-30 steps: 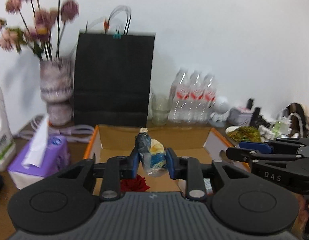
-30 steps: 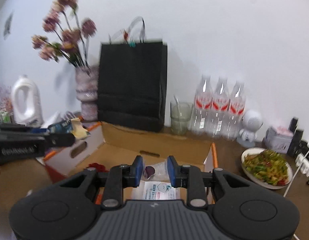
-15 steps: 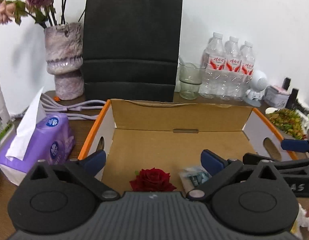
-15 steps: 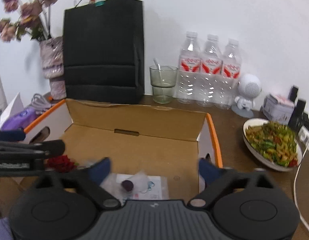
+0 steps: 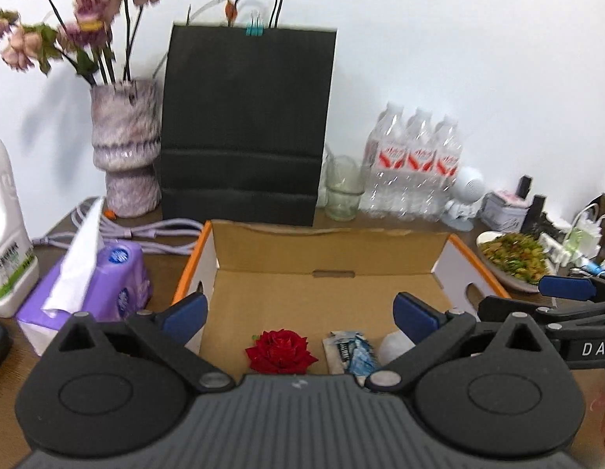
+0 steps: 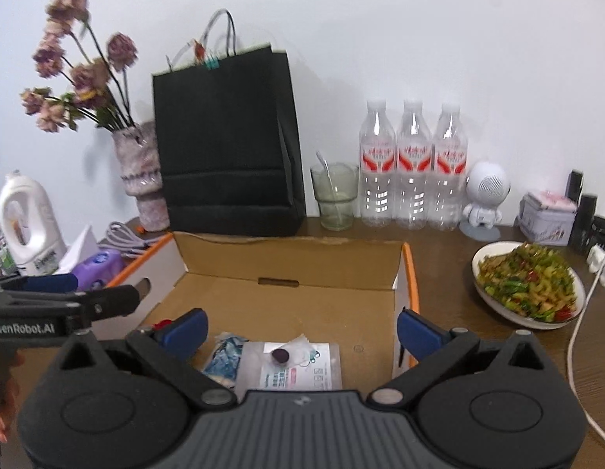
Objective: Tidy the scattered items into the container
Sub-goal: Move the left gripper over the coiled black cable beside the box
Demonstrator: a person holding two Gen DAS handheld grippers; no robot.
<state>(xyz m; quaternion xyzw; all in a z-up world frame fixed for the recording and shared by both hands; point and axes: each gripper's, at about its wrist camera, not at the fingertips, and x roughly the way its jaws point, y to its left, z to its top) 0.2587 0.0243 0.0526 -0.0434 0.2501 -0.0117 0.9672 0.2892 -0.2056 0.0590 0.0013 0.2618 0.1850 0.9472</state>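
Note:
A cardboard box (image 5: 329, 250) with orange rims lies open in front of both grippers. On its floor rest a red rose (image 5: 280, 355), a blue-and-white packet (image 5: 355, 353) and a pale lump (image 5: 394, 346). In the right wrist view the box (image 6: 286, 258) holds the blue packet (image 6: 224, 359) and a clear bag with a purple piece (image 6: 280, 355) on a printed white pouch (image 6: 306, 371). My left gripper (image 5: 298, 312) stands open over the box's near left part, nothing between its fingers. My right gripper (image 6: 302, 328) is open over the near right part, also with nothing in it.
Behind the box stand a black paper bag (image 5: 247, 125), a vase of dried flowers (image 5: 124, 148), a glass (image 5: 343, 191) and three water bottles (image 5: 413, 164). A purple tissue pack (image 5: 103, 285) and white jug (image 5: 5, 230) sit left. A plate of food (image 6: 527, 285) sits right.
Both grippers went from shut on small items to wide open. The packet and the clear bag left the jaws and now lie in the box. Both views have pulled back slightly.

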